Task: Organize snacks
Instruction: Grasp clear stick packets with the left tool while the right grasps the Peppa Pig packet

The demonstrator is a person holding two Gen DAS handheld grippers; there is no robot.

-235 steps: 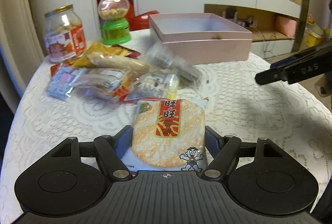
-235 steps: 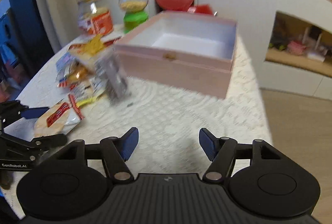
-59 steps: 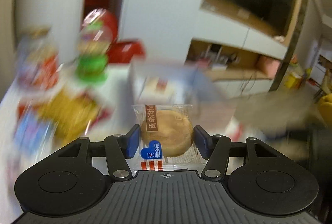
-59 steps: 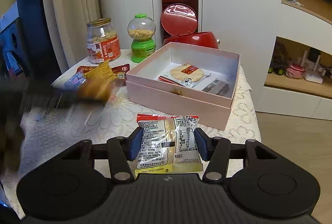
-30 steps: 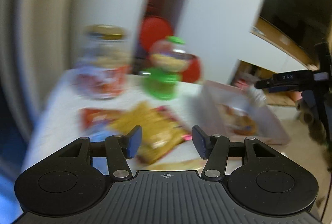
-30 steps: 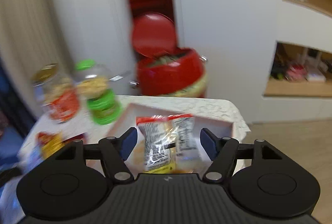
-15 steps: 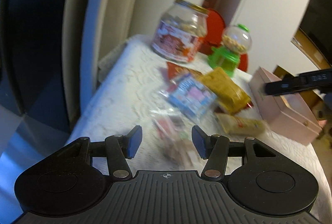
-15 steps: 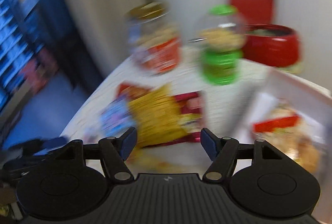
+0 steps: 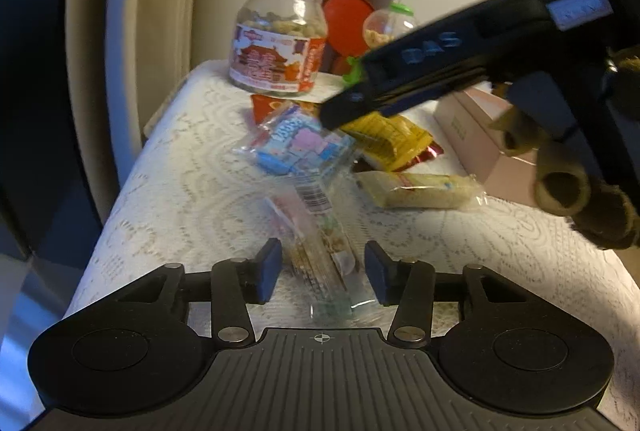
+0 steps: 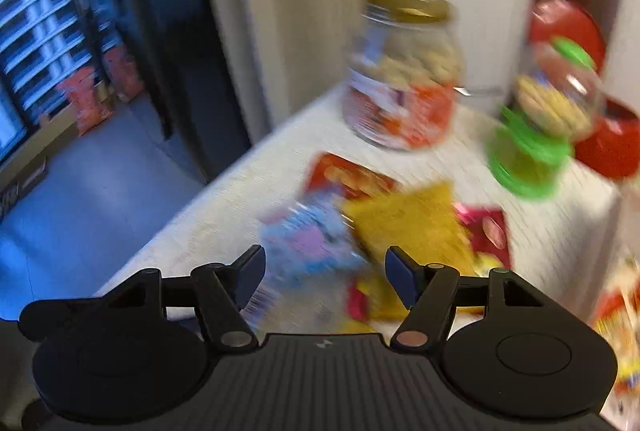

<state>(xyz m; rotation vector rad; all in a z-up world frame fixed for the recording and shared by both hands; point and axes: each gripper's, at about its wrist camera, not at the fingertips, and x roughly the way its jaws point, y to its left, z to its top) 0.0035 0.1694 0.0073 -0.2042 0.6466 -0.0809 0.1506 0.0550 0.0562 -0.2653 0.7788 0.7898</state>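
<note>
Item in hand: long clear-wrapped snack bar (image 9: 320, 255), lying flat on the white lace tablecloth (image 9: 192, 191), near the table's front edge.
Left gripper (image 9: 323, 271): jaws either side of the bar and closing; gaps show at both pads, so no pinch yet.
Right gripper (image 10: 323, 271): jaws spread, nothing between them; hovers over the pale blue and pink candy packet (image 10: 308, 243). Picture blurred.
Neighbouring stock: yellow crinkled snack bag (image 9: 388, 141) beside the candy packet; clear packet of pale wafer (image 9: 420, 185) to the right of the bar; glass jar with gold lid (image 9: 280, 39) at the back.
Destination: pink cardboard box (image 9: 472, 135), at the table's right side.
Step judged: pickup of the bar, with several snacks left loose.
Next move calls for: closing fully on the bar's narrow middle, a clean lift off the lace, then carriage right to the box.
</note>
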